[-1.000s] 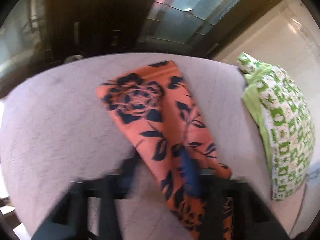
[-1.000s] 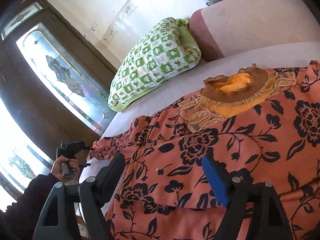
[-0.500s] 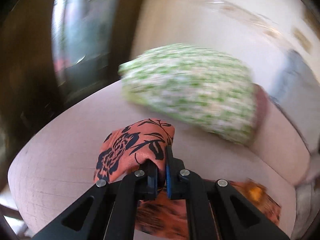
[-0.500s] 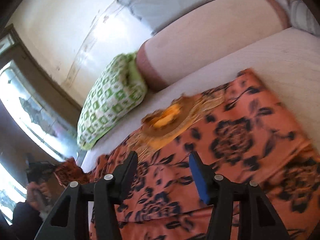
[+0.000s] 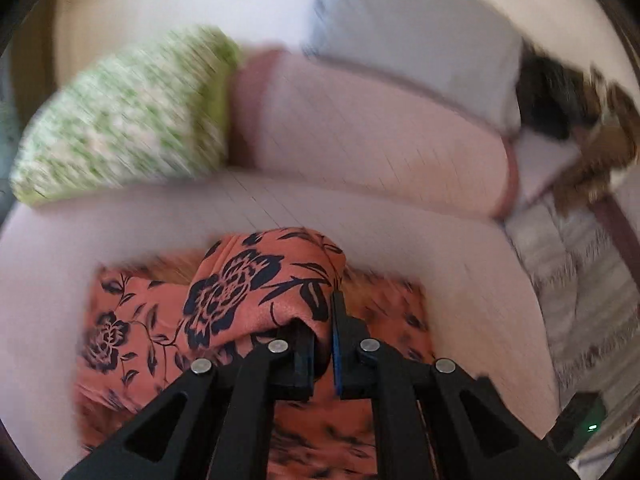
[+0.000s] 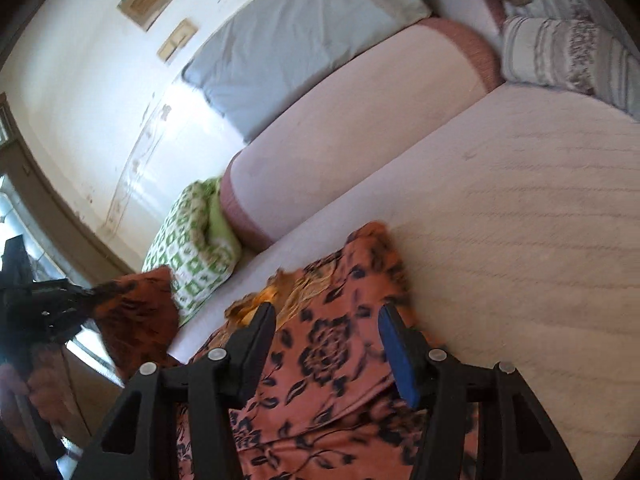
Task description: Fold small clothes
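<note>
An orange garment with a dark blue flower print (image 6: 340, 356) lies on the pale pink mattress (image 6: 520, 220); its yellow-brown collar (image 6: 276, 292) faces the bolster. My left gripper (image 5: 323, 320) is shut on a sleeve of the garment (image 5: 256, 288) and holds it lifted over the garment's body. In the right wrist view the left gripper (image 6: 86, 294) shows at the far left with the sleeve (image 6: 136, 312) hanging from it. My right gripper (image 6: 328, 320) is open and empty, just above the garment's body.
A green and white cushion (image 6: 192, 244) and a pink bolster (image 6: 360, 120) lie along the wall, with a grey pillow (image 6: 296, 40) behind. A striped cushion (image 6: 560, 56) sits at the far right. Bare mattress stretches right of the garment.
My left gripper closed on the sleeve, lifted it and swung it over the garment's body toward the right. My right gripper moved right along the garment, still open.
</note>
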Available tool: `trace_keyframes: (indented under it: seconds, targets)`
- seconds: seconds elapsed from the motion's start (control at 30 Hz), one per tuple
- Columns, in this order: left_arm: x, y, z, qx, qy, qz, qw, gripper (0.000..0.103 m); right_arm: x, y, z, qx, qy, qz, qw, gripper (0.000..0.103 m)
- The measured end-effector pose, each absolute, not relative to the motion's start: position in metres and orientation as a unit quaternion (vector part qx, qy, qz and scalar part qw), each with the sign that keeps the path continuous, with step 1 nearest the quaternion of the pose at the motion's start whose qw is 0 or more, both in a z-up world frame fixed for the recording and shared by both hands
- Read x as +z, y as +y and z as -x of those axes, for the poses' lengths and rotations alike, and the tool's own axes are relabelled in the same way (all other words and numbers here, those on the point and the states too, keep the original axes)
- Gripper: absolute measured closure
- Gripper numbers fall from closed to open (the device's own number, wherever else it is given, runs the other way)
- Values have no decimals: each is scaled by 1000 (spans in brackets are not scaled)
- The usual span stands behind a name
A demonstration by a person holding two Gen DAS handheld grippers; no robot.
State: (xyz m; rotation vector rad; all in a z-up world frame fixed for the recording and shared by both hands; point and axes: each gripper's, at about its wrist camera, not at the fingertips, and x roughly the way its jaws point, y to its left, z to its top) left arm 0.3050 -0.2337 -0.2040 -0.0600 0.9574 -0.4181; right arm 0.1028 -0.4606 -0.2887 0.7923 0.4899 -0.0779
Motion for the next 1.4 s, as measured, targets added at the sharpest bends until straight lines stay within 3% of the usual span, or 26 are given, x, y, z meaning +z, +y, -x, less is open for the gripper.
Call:
trace_keyframes:
  seconds: [0.07,0.17,0.3,0.37,0.43,0.53,0.7,0.87,1.0,1.17,1.4]
  targets:
    - [-238,-272,-299,-221,495,1,840,63,-287,-469,-99,-45,234,-377,895,47]
    - [-267,-292,-287,-225,516,-55,825,57,-284,-475,-100,-48,239,-371,896,45]
    - [-239,-261,-278,-252,479,-24,840,50,-287,-476,-107,-18,246,-414,876,35]
    - [-216,-234,-279,-245,440,-9,864,32,-291,-470,-113,-5,260,-421,869,35]
    - [-195,-205,-280,-223,401,-8,888,24,-295,-462,-119,5,271,-428,862,35]
    - [-192,-171,-285,-156,396,-53,903,24,-295,-445,-129,22,280,-428,859,34]
    - [-245,-107,-295,-39,441,-68,894,24,-279,-394,-147,121,274,-407,863,33]
    - [-295,-49,-294,24,460,-25,887,24,-283,-305,-179,220,334,-362,842,40]
    - [-325,-43,-291,22,482,-25,875,24,-297,-260,-198,181,374,-297,860,41]
    - [-341,-44,-297,18,491,-36,870,24,-313,-278,-208,69,380,-269,882,47]
    - [-338,-47,-292,19,476,-49,878,24,-309,-370,-177,-57,328,-356,873,49]
